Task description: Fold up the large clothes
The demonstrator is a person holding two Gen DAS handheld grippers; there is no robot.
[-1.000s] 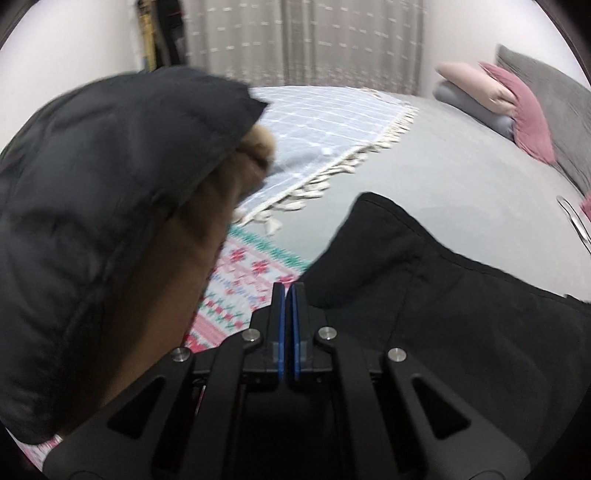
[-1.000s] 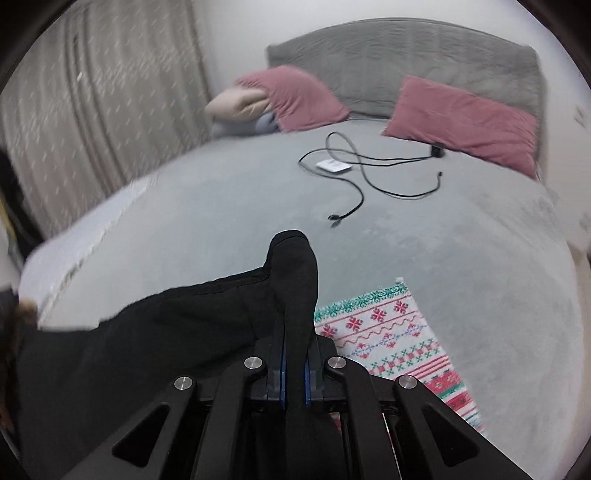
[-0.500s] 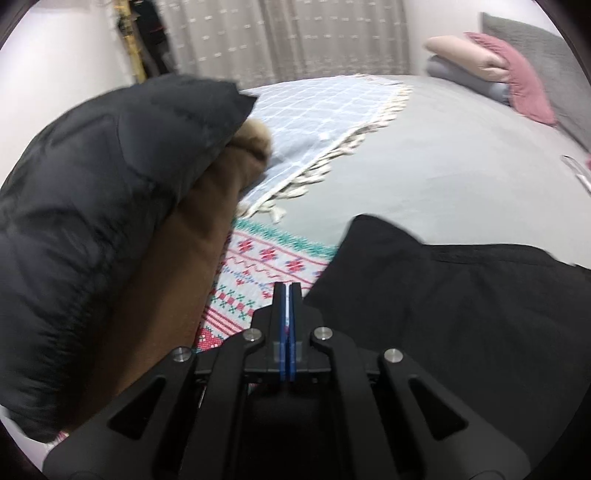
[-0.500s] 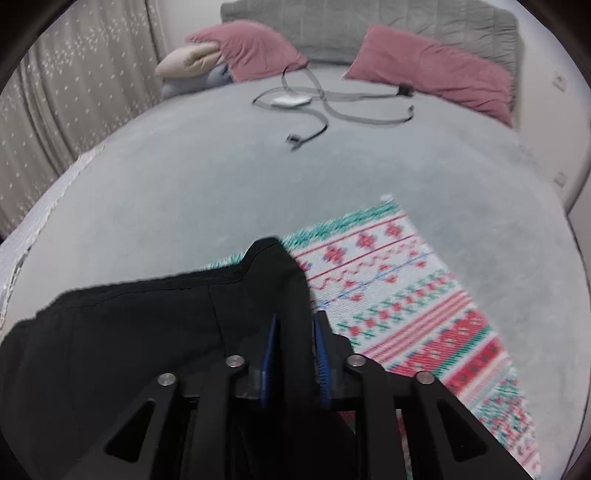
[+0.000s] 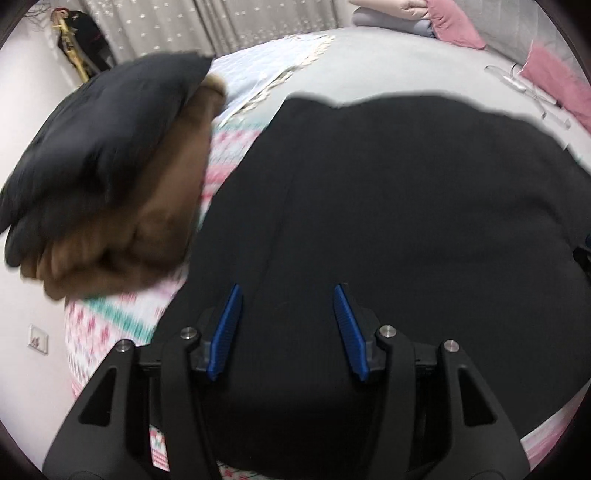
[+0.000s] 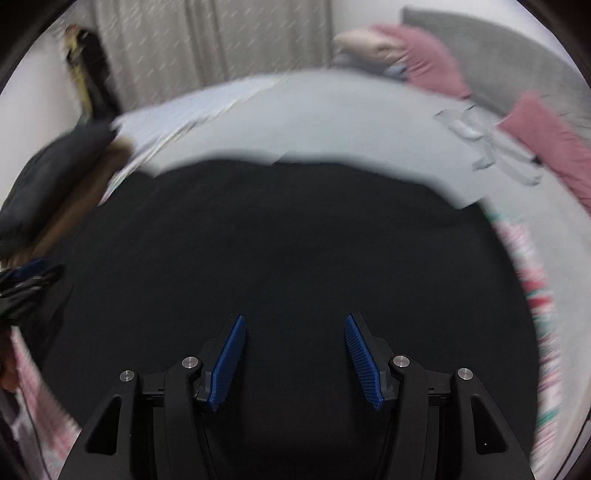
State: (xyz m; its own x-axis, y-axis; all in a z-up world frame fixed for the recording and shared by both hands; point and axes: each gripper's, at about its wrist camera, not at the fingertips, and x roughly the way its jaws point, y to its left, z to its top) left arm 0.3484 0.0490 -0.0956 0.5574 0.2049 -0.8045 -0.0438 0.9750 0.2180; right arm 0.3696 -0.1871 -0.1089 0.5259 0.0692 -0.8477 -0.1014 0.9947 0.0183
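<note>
In the left wrist view the left tool (image 5: 286, 328) stands nearest, its two blue ribbed pads (image 5: 226, 332) spread apart with nothing pinched between them — the jaws have just been opening. Beyond and under the pads lies the large black cloth garment (image 5: 399, 206), spread flat and filling the middle of the view from 6 o'clock up to a wavy far edge near 12 o'clock. The garment rests on a white knitted blanket with red and green patterned bands (image 5: 110, 314), which shows at 8 o'clock and again in a strip at 10 o'clock. On that side, at 9 to 10 o'clock, sits a blurred stack: a dark puffy jacket (image 5: 92, 147) on top of a brown folded garment (image 5: 147, 229). Farther off, the grey bed cover (image 5: 369, 62) runs toward 12 o'clock, with a pale blue checked throw with a fringe (image 5: 258, 70) at 11 o'clock and pink pillows (image 5: 454, 26) at 1 o'clock.

In the right wrist view the right tool (image 6: 293, 358) is likewise open, blue pads apart and empty — its jaws have also just been opening. The same black garment fills the centre of this blurred view. The patterned blanket shows at 3 to 4 o'clock, and the left tool appears as a dark smear at 9 o'clock. A tangled grey cable (image 6: 487, 147) lies on the bed at 2 o'clock, in front of a grey padded headboard (image 6: 517, 62).
</note>
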